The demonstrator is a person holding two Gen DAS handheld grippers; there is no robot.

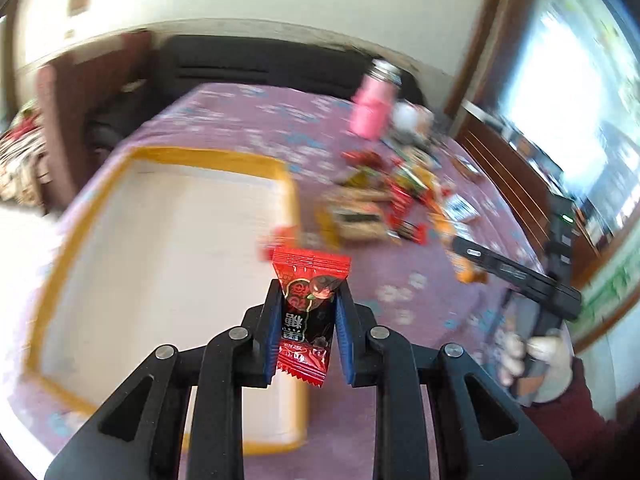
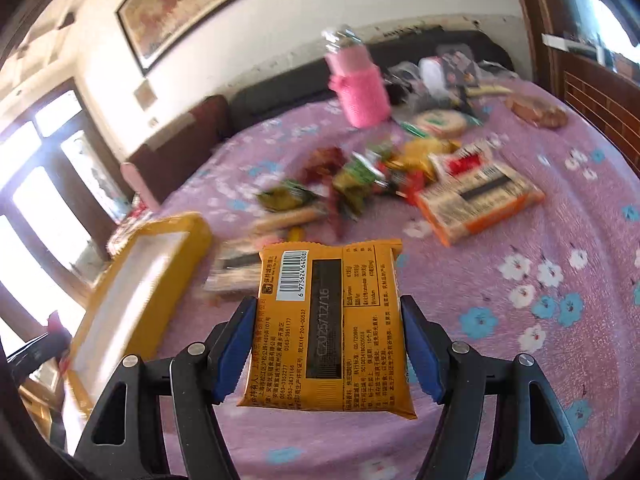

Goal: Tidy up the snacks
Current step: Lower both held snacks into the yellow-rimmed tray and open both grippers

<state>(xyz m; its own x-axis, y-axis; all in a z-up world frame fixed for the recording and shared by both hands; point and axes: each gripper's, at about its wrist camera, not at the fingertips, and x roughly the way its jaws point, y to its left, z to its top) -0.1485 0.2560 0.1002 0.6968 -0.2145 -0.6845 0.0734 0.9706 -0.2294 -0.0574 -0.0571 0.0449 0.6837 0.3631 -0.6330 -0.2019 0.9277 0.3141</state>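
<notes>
My left gripper [image 1: 307, 292] is shut on a small red and black candy packet [image 1: 306, 312], held in the air over the right edge of the yellow-rimmed white tray [image 1: 160, 240]. My right gripper [image 2: 328, 308] is shut on an orange snack packet [image 2: 328, 328], barcode side up, lifted above the purple floral tablecloth [image 2: 520, 320]. A heap of mixed snacks [image 2: 360, 176] lies in the middle of the table, with an orange-edged cracker pack [image 2: 476, 204] at its right. In the left wrist view the same heap [image 1: 384, 196] lies right of the tray.
A pink bottle [image 2: 360, 88] stands behind the heap, with more packets [image 2: 440, 124] beside it. The right gripper's body and a gloved hand [image 1: 536, 344] show at the right of the left wrist view. A dark sofa [image 1: 256, 64] runs behind the table.
</notes>
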